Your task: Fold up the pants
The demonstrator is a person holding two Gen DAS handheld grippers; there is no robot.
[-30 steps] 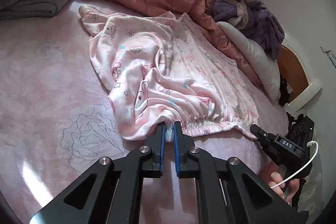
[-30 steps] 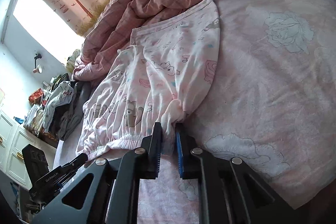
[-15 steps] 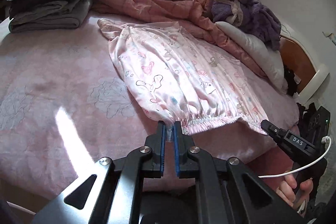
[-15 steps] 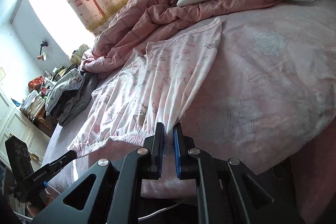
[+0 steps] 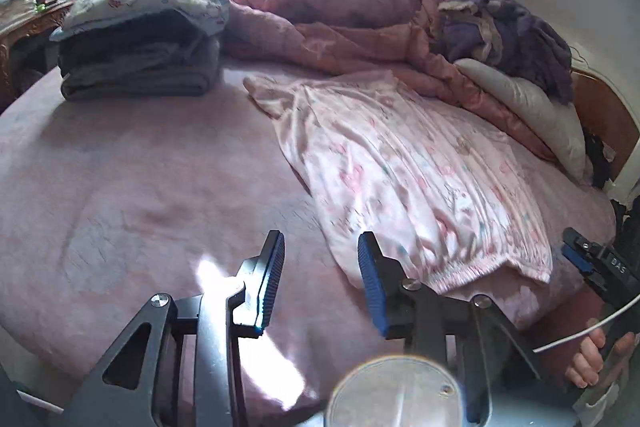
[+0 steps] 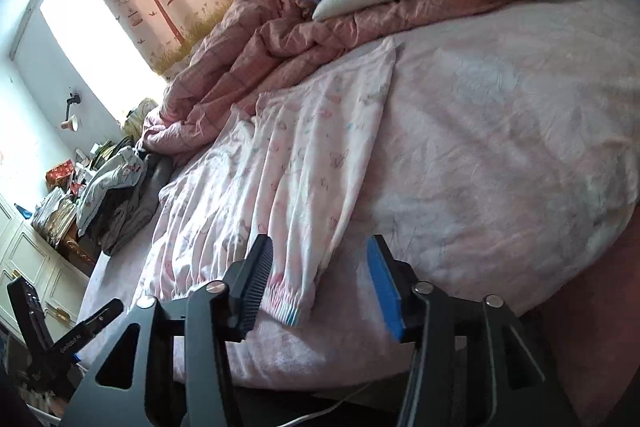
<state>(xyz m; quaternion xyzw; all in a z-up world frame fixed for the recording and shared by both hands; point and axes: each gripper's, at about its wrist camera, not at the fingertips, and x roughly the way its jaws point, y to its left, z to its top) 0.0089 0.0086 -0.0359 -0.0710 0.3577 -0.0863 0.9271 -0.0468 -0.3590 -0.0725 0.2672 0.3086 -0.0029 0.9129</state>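
Observation:
The pink patterned pants (image 5: 404, 179) lie spread flat on the pink bed sheet (image 5: 140, 187), elastic waistband near the bed's front edge and legs running toward the quilt. They also show in the right wrist view (image 6: 288, 179). My left gripper (image 5: 320, 267) is open and empty, just left of the waistband's left corner. My right gripper (image 6: 320, 279) is open and empty, its jaws either side of the waistband's right corner (image 6: 286, 307). The right gripper also shows in the left wrist view (image 5: 596, 267), and the left gripper in the right wrist view (image 6: 104, 311).
A crumpled pink quilt (image 5: 340, 23) lies at the back of the bed. A stack of folded clothes (image 5: 140, 39) sits back left. A purple fleece (image 5: 504, 27) and a white pillow (image 5: 532, 107) lie by the headboard. A cluttered cabinet (image 6: 52, 211) stands beside the bed.
Both grippers pulled the waistband back toward the bed's front edge, stretching the pants flat, then opened and let go. The pants now rest on the sheet.

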